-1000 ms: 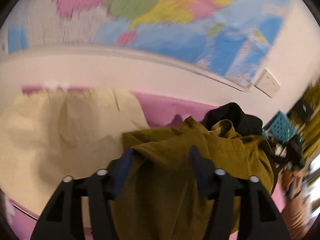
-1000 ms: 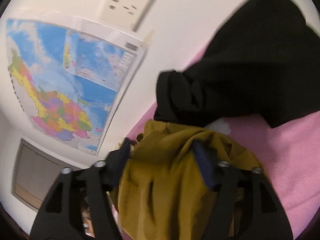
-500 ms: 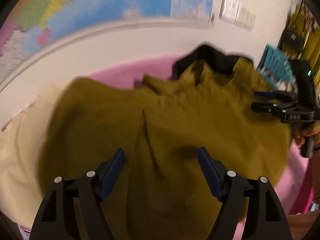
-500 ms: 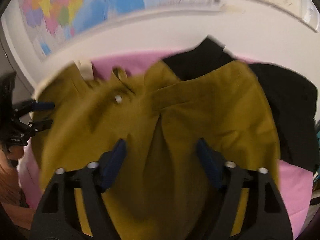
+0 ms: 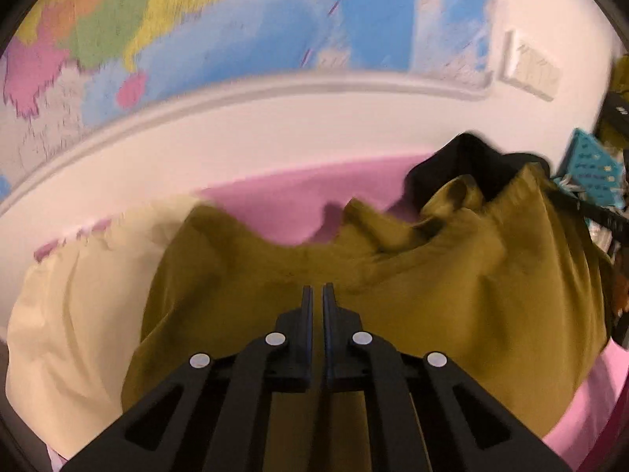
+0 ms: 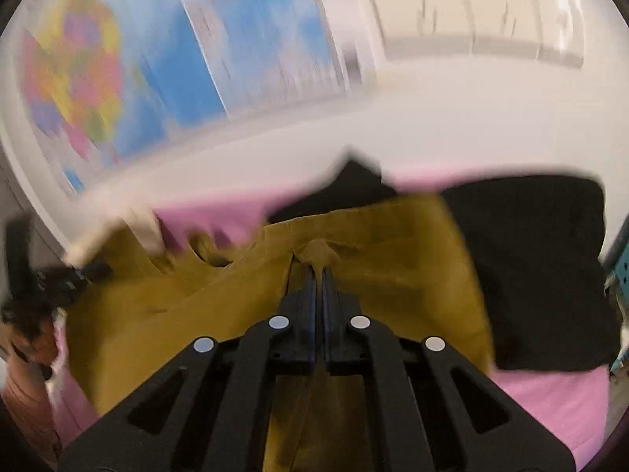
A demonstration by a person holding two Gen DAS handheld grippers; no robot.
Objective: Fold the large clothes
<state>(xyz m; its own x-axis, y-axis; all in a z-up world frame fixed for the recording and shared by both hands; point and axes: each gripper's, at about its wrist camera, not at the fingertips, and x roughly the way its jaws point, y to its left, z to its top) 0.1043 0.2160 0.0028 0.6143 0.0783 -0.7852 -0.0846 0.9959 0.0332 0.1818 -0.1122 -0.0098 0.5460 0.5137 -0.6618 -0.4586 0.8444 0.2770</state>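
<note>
— What's the big garment?

— An olive-mustard garment (image 5: 452, 275), thin woven cloth, spread wide but rumpled, with ridges bunched along its far edge.

— Where does it lie?

— On the pink surface (image 5: 283, 204). Its one side overlaps a cream garment (image 5: 70, 314); its far corner lies on a black garment (image 6: 530, 267).

— Flat?

— Not quite. In the right wrist view a small peak of cloth (image 6: 320, 253) stands up in the middle, and folds run out from it.
</note>
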